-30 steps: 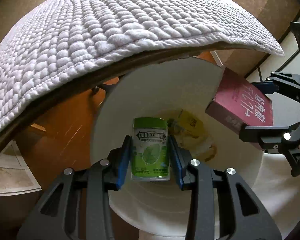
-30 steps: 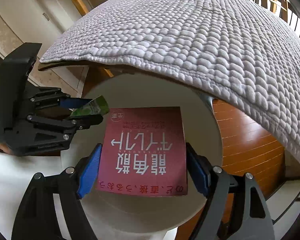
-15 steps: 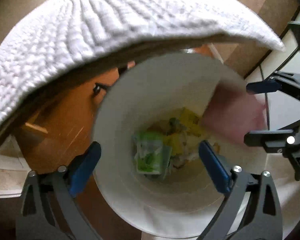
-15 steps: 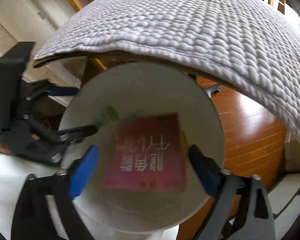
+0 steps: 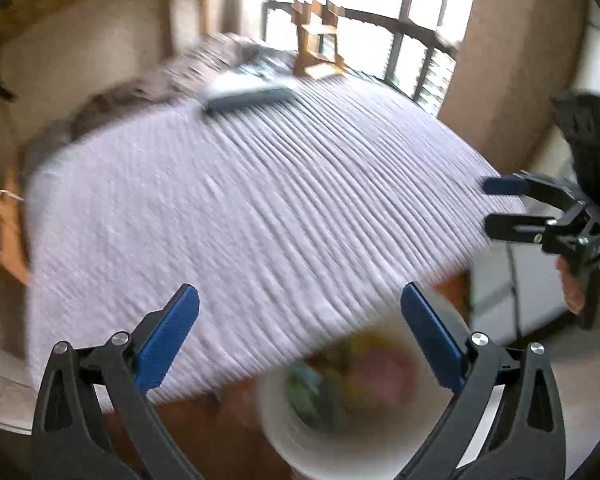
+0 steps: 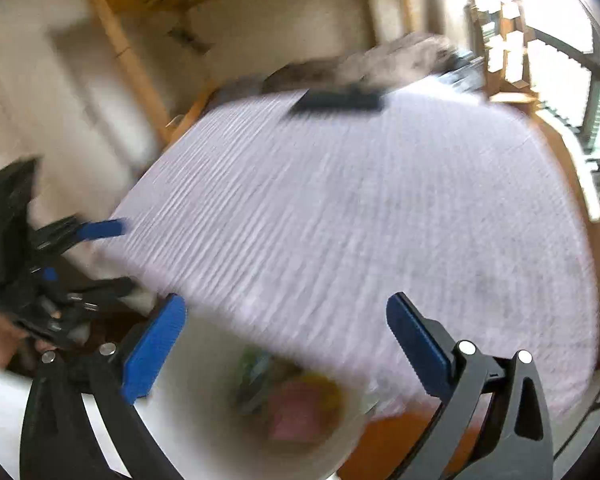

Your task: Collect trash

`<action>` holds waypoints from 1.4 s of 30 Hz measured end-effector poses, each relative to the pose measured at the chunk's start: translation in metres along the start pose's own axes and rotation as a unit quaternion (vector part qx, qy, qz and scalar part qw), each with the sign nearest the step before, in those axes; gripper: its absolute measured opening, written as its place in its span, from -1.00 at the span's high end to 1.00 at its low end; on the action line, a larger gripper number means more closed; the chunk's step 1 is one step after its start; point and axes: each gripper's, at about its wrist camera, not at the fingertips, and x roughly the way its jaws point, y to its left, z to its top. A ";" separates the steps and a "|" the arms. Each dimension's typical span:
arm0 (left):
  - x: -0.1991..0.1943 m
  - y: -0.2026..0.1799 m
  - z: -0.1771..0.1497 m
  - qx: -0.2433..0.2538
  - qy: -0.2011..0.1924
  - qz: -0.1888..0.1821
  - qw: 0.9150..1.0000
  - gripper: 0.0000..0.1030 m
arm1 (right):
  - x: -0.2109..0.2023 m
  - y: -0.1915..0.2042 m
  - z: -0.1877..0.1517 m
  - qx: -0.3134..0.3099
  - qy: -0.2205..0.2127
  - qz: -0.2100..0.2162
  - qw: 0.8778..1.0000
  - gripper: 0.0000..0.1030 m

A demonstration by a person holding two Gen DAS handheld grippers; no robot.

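Both views are blurred by motion. A white bin (image 5: 284, 440) stands on the floor below the bed's corner; it also shows in the right wrist view (image 6: 188, 420). Inside it lie the green mint can (image 5: 304, 384) and the pink box (image 5: 380, 376), seen again as green can (image 6: 252, 364) and pink box (image 6: 296, 412), with yellow scraps. My left gripper (image 5: 298, 292) hangs above the bin, its jaws opening wide with nothing between them. My right gripper (image 6: 286, 299) is also opening and empty. Each gripper shows at the edge of the other's view: right gripper (image 5: 496, 206), left gripper (image 6: 118, 256).
A bed with a pale quilted cover (image 5: 240, 220) fills the middle of both views. A flat dark object (image 5: 248, 94) lies at its far side. Orange wooden floor (image 6: 400, 436) surrounds the bin. Windows and a wooden chair stand beyond the bed.
Both grippers let go: the green can and the pink box dropped into the bin. Both grippers then rose and tilted up, so the bed now fills the views.
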 end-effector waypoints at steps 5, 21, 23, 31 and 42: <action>0.056 0.069 0.053 -0.058 0.004 0.097 0.994 -0.97 | 0.048 -0.069 0.066 0.039 -0.019 -0.089 0.995 -0.92; 0.121 0.186 0.099 -0.161 0.047 0.157 0.973 -0.97 | 0.136 -0.182 0.126 0.108 0.018 -0.176 0.978 -0.92; 0.120 0.191 0.096 -0.161 0.048 0.165 0.972 -0.97 | 0.133 -0.190 0.119 0.108 0.017 -0.186 0.976 -0.92; 0.116 0.195 0.084 -0.153 0.041 0.170 0.973 -0.98 | 0.119 -0.204 0.100 0.090 0.010 -0.201 0.976 -0.92; 0.116 0.194 0.082 -0.157 0.038 0.170 0.972 -0.98 | 0.120 -0.190 0.098 0.079 0.020 -0.219 0.972 -0.93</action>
